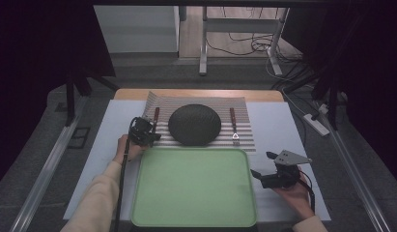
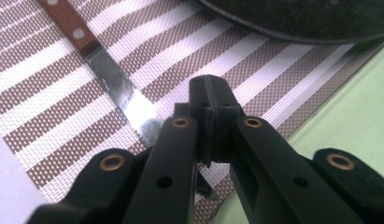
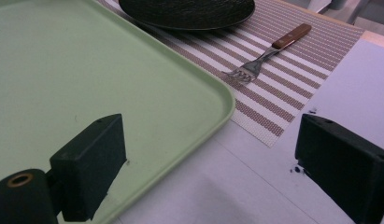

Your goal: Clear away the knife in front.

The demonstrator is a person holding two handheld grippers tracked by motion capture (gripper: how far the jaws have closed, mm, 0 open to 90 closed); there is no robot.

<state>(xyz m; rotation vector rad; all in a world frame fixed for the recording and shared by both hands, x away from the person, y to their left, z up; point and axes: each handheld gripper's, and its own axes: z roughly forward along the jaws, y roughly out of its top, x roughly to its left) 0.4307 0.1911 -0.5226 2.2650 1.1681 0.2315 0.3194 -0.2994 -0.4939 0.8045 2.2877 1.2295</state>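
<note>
Left claw (image 2: 210, 100) together over striped placemat (image 2: 49, 107), right claw (image 3: 213, 158) apart, grey floor (image 1: 51, 121).

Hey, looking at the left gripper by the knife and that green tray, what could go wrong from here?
1. The left gripper has its fingers shut beside the knife, not on it; lifting now would likely leave it on the striped placemat.
2. The blade lies flat on the mat, so a regrasp may slip or drag the mat.
3. The knife sits near the dark plate and the green tray rim; a sweep might knock either.
</note>
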